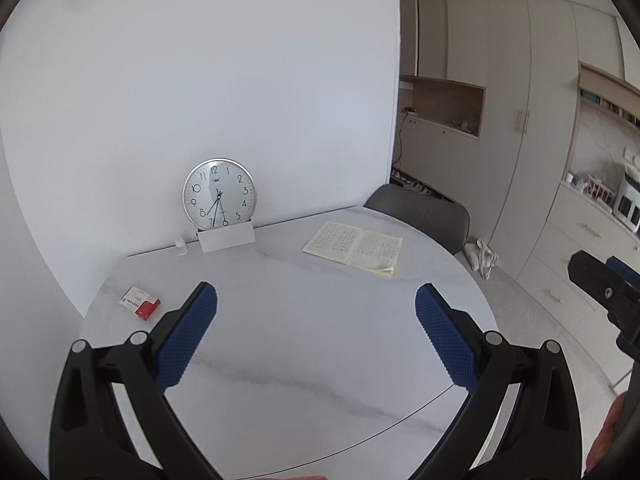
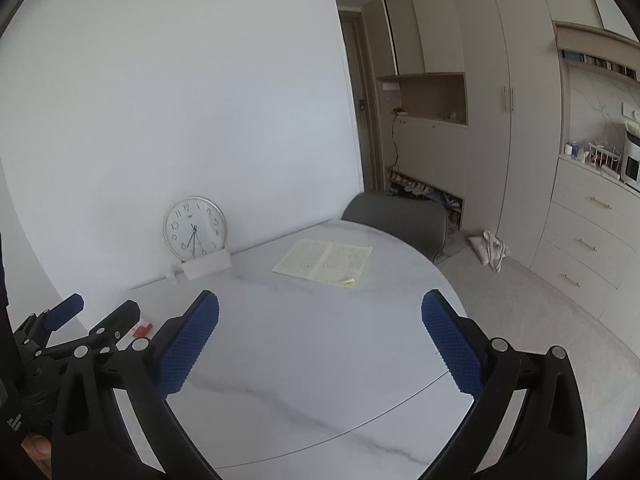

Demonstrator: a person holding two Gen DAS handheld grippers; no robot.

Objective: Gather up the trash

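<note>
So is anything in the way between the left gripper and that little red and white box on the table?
Nothing visible. The left gripper hangs open above the table, and the box lies on bare tabletop just left of its left finger. The clock and the open booklet sit farther back, off that path.

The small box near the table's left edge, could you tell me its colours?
Red and white box, clearest in the left wrist view.

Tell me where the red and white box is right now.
The red and white box lies flat near the table's left edge, in front of the clock, just left of the left tool.
</note>
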